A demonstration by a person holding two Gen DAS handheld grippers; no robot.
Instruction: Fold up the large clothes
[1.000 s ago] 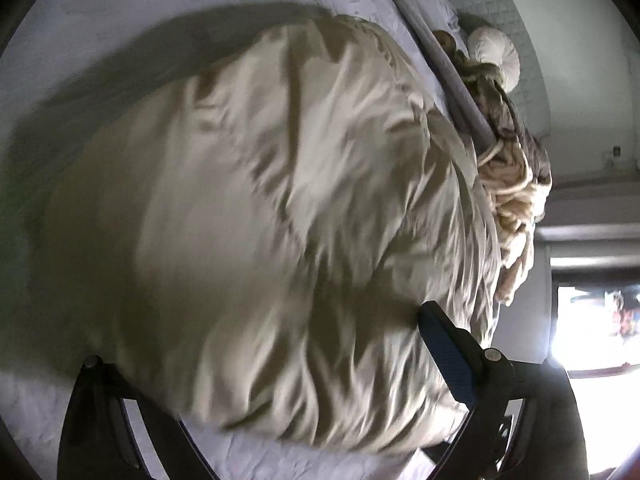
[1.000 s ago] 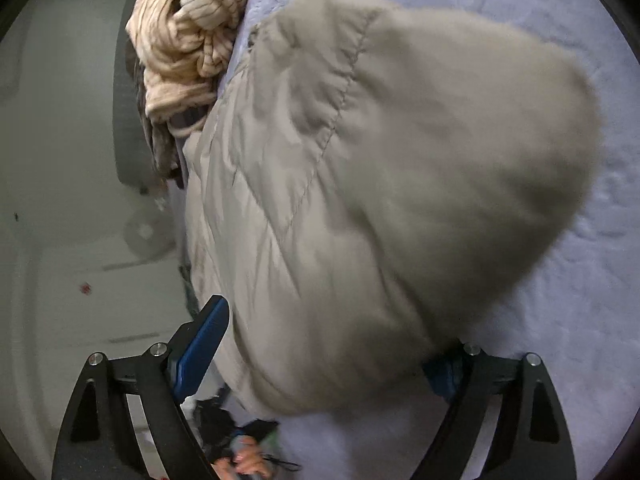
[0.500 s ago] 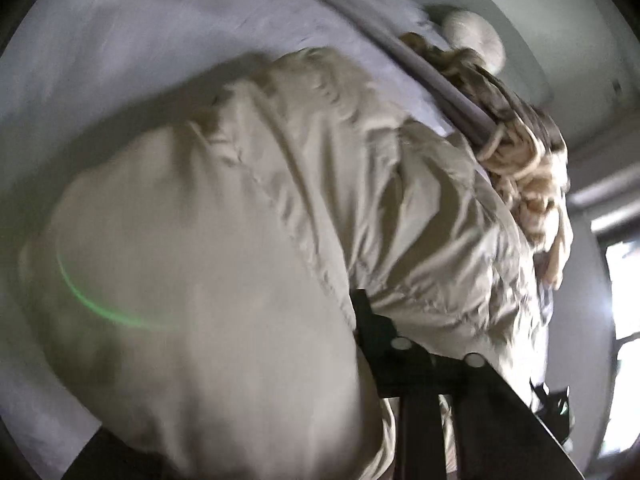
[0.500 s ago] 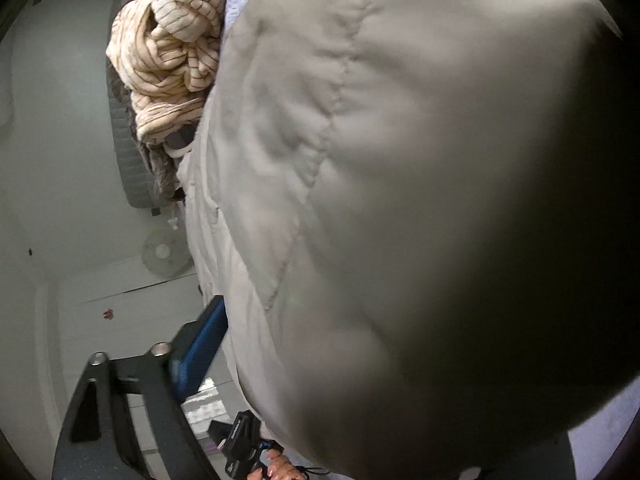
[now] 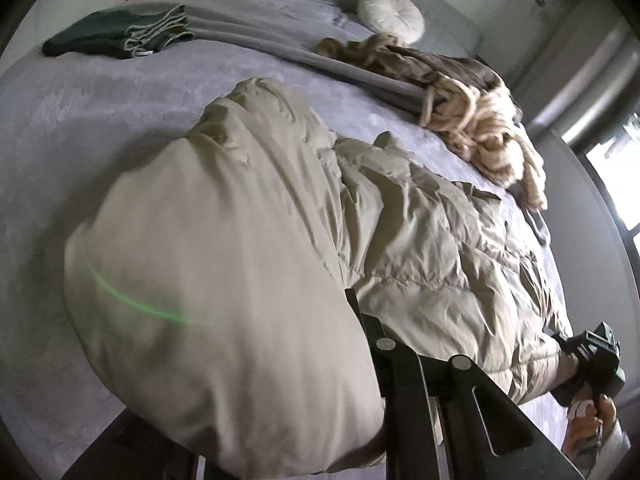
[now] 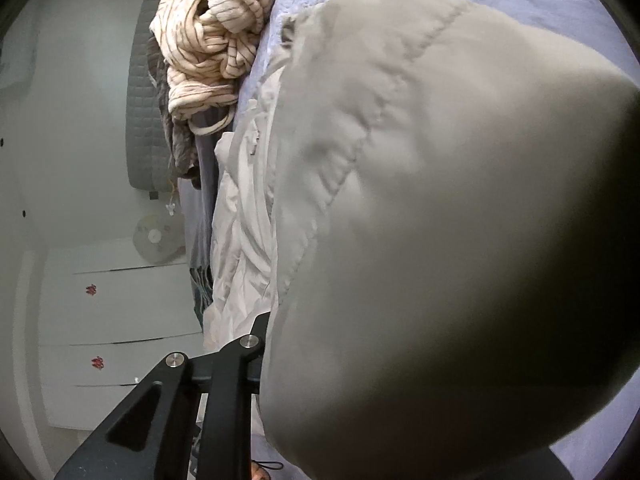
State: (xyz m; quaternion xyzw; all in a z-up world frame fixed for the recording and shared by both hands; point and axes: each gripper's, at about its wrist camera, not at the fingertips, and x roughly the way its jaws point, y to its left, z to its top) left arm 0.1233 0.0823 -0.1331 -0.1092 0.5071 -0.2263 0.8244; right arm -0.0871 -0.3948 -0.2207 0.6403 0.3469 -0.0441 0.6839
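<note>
Beige quilted jacket – puffy, crumpled on bed; left gripper and right gripper closing – fabric bunched between jaws.

The jacket I hold is smooth, quilted beige cloth with a faint sheen. Beyond it, the bedspread looks soft, matt grey plush; the striped sweater is knitted; my claw's fingers are matt black plastic.

Bed left clear; clothes pile blocks right.
</note>
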